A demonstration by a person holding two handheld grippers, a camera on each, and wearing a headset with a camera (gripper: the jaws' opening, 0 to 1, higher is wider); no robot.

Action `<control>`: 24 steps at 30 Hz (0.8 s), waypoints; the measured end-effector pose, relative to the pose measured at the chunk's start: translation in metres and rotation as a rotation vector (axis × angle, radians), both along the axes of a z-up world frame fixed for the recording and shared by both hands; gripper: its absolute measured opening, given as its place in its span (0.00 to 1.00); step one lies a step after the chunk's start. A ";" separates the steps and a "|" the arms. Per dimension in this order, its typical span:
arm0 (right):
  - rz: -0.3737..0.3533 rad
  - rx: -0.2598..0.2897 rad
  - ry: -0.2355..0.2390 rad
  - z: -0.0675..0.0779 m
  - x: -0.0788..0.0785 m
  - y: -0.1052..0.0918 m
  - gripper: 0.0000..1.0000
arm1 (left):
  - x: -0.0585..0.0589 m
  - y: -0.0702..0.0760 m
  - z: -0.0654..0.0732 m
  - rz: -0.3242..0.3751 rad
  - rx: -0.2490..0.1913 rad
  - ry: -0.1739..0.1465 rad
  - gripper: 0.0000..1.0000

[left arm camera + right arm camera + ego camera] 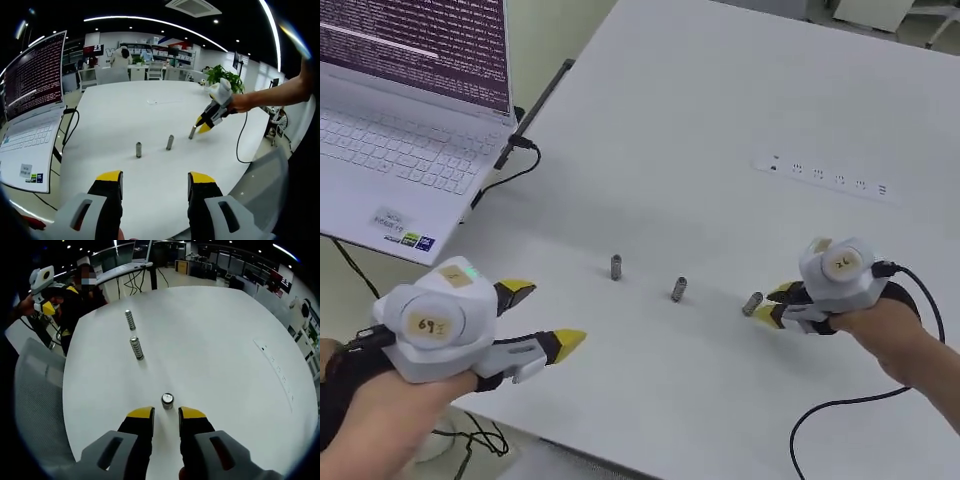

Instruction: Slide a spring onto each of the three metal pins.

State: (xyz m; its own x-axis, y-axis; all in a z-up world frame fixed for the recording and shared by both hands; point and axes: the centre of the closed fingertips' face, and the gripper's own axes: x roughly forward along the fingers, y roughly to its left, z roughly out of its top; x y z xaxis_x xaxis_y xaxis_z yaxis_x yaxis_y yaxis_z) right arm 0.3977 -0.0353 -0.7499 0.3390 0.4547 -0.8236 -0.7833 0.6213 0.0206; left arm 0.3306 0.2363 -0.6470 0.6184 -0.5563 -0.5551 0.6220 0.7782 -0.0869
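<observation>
Three short metal pins stand in a row on the white table. The left pin and the middle pin each carry a coiled spring. The right pin also looks ribbed, and from above it shows a shiny round top. My right gripper sits low at that pin, its yellow tips just short of it. The jaws stand a little apart with nothing between them. My left gripper hovers near the table's front edge, open and empty, well short of the pins.
An open white laptop sits at the back left, with a black cable plugged into its side. A white power strip lies at the back right. The right gripper's black cable loops over the table's front right.
</observation>
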 end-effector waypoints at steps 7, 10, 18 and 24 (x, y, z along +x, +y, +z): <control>-0.017 0.030 -0.033 0.013 -0.020 -0.001 0.21 | 0.000 -0.008 0.004 -0.026 -0.006 -0.014 0.47; -0.027 0.037 -0.038 0.017 -0.025 -0.001 0.22 | -0.001 -0.009 0.006 -0.038 -0.007 -0.021 0.47; -0.084 0.117 -0.081 0.041 -0.034 0.007 0.26 | -0.002 -0.004 0.010 -0.037 -0.014 -0.032 0.47; -0.130 0.162 -0.109 0.058 -0.044 0.009 0.32 | -0.001 -0.001 0.012 -0.035 -0.018 -0.041 0.47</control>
State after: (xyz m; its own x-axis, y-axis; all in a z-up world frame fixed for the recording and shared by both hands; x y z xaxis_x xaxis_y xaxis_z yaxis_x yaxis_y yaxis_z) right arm 0.3541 -0.0266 -0.6921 0.4864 0.5247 -0.6986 -0.7002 0.7123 0.0475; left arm 0.3291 0.2353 -0.6353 0.6203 -0.5881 -0.5191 0.6524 0.7541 -0.0747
